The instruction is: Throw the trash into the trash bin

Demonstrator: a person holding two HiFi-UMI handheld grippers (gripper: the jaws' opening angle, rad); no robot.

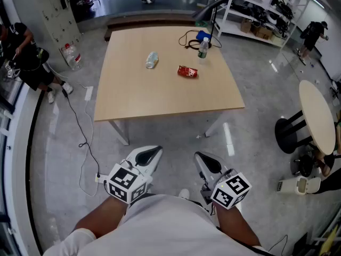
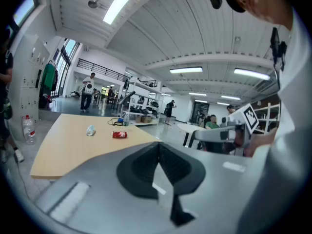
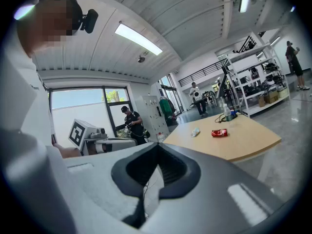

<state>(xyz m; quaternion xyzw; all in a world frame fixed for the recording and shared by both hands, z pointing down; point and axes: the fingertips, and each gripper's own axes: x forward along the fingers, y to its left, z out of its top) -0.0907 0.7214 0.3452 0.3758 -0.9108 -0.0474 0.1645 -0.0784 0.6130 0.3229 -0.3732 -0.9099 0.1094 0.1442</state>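
Note:
A light wooden table [image 1: 160, 97] stands ahead of me. On it lie a crushed clear plastic bottle [image 1: 152, 60] and a flattened red can [image 1: 187, 72]. An upright bottle [image 1: 203, 47] stands behind them, next to a black cable [image 1: 191, 38]. My left gripper [image 1: 154, 153] and right gripper [image 1: 202, 158] are held close to my body, well short of the table. Both are shut with nothing between the jaws. The can [image 2: 119, 135] and crushed bottle [image 2: 90, 130] show far off in the left gripper view, as do the can [image 3: 219, 133] and bottle [image 3: 195, 131] in the right gripper view. I see no trash bin.
A round table [image 1: 317, 116] with a black base stands to the right, with a white object [image 1: 298, 184] on the floor near it. Shelving [image 1: 256, 4] lines the far right. A large water bottle [image 1: 72, 56] and a cable [image 1: 85, 143] lie on the floor to the left, near a person [image 1: 26, 57].

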